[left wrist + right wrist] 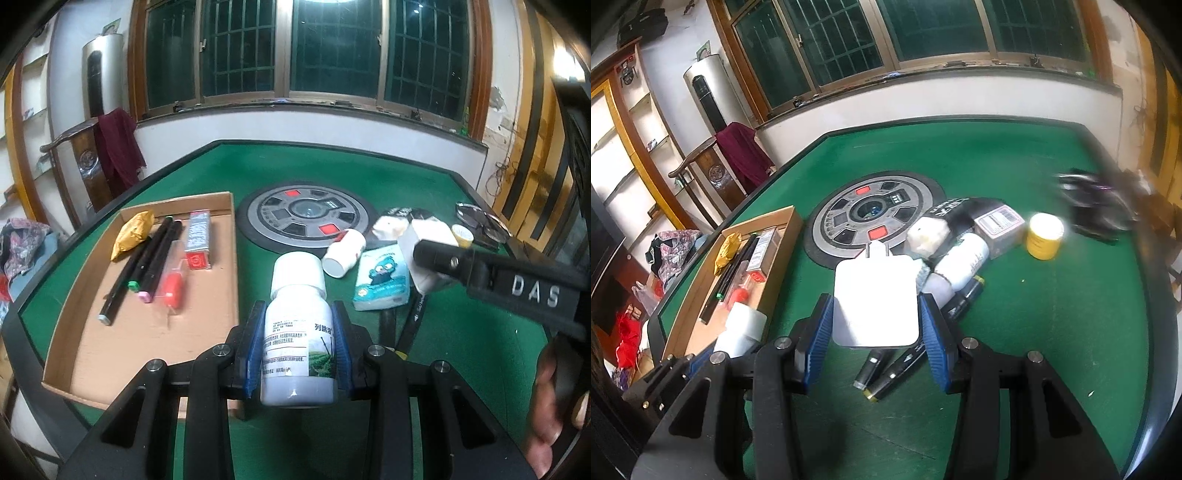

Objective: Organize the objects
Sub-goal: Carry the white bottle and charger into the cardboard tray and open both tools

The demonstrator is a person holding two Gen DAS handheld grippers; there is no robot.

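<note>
My left gripper (299, 347), clamping the white-capped bottle (298, 325) lengthwise, sits nearer the cardboard tray (110, 332) lying leftward; right gripper (875, 325) pinches charger (875, 302).

Dark object (1097, 206) at table's far right blurred; markers (886, 369) partly hidden behind white charger (875, 302).

Left claw (299, 350) clamped, right claw (875, 332) clamped

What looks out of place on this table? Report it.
A small white bottle lies tipped on its side beside the tissue pack, amid loose clutter on the green table, not in the cardboard tray. No spill shows.
</note>
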